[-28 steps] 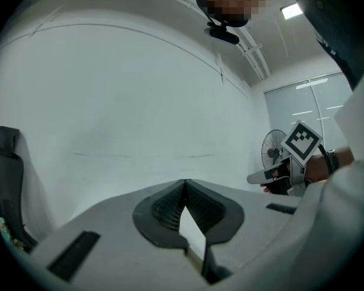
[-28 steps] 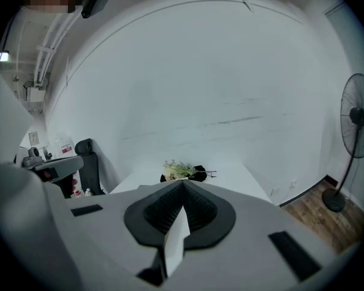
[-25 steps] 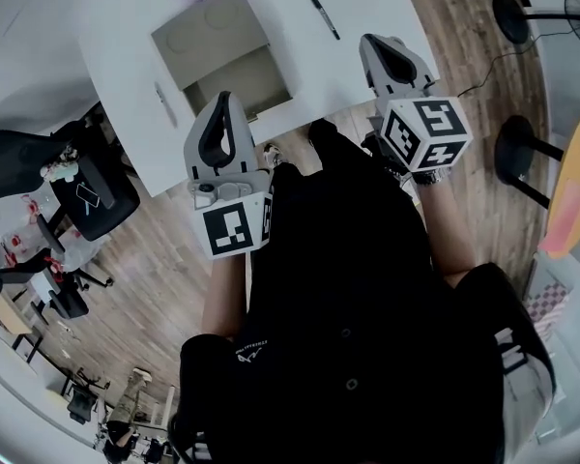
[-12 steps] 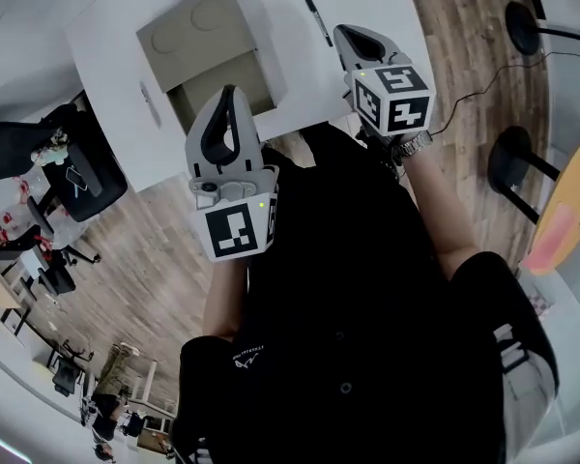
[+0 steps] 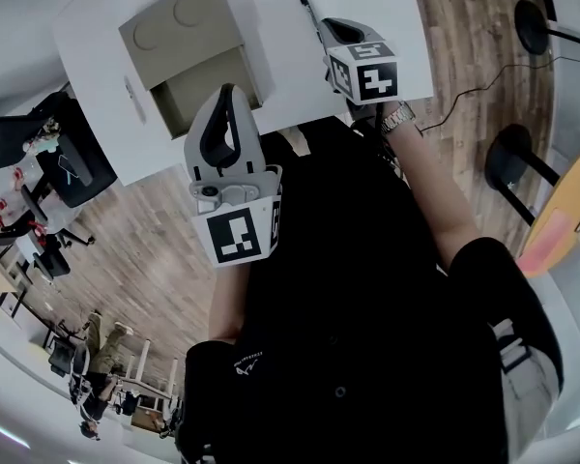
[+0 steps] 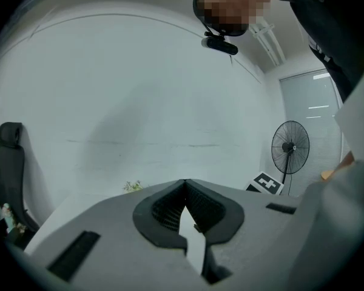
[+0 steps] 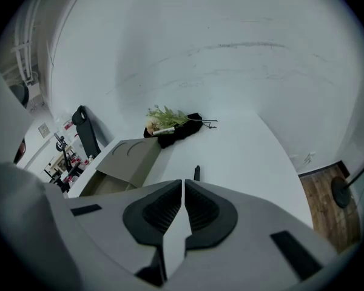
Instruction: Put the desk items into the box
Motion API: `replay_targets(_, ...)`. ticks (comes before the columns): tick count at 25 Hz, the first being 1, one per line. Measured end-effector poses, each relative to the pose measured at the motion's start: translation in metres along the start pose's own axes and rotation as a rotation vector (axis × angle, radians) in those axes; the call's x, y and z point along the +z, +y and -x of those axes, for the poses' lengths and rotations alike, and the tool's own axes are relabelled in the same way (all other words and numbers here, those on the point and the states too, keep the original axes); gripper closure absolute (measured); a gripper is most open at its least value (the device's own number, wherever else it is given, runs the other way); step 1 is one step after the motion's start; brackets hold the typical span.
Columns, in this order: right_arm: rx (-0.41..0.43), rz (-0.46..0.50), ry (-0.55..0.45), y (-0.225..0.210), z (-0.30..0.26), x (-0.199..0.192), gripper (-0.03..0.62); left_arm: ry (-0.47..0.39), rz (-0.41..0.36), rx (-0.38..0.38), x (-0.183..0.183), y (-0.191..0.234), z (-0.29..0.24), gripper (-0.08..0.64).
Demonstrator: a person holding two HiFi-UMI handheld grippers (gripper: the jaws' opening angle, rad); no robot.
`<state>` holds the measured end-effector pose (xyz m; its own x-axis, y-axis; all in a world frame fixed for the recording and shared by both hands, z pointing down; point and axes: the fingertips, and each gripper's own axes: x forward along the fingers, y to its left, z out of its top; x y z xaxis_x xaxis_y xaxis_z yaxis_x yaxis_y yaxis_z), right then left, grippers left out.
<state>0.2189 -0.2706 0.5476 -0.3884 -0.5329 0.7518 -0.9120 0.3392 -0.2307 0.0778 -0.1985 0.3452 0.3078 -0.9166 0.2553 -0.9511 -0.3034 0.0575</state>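
Note:
An open cardboard box (image 5: pixel 186 58) stands on the white desk (image 5: pixel 367 8) at the top of the head view. A black pen (image 5: pixel 306 6) lies to the right of it. My right gripper (image 5: pixel 331 29) hovers over the desk's near part just behind the pen, jaws shut and empty. In the right gripper view the pen (image 7: pixel 197 173) peeks out beyond the shut jaws (image 7: pixel 183 184), with the box (image 7: pixel 122 158) to the left. My left gripper (image 5: pixel 225 100) is held near the desk's front edge below the box, shut and empty; its own view points at the wall.
A dark cloth with a green plant (image 7: pixel 171 125) lies at the desk's far side. A small slim item (image 5: pixel 130 98) rests left of the box. Office chairs (image 5: pixel 63 167) stand left of the desk, a fan base (image 5: pixel 514 158) and cable on the floor to the right.
My right gripper has moved forward and left over the desk toward the pen. The left gripper has barely moved.

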Motion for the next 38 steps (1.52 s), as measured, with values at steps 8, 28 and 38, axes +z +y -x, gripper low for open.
replay_targets(8, -0.024, -0.038, 0.121, -0.016, -0.046, -0.026, 0.525, 0.019, -0.004, 0.026, -0.004, 0.004, -0.014, 0.552)
replay_targets(28, -0.134, 0.016, 0.302, -0.029, -0.095, -0.050, 0.552, 0.071, 0.045, 0.095, -0.021, 0.019, -0.034, 0.552)
replay_targets(38, -0.166, 0.004, 0.212, -0.029, -0.079, -0.038, 0.552, 0.051, 0.042, 0.067, -0.021, 0.023, -0.016, 0.552)
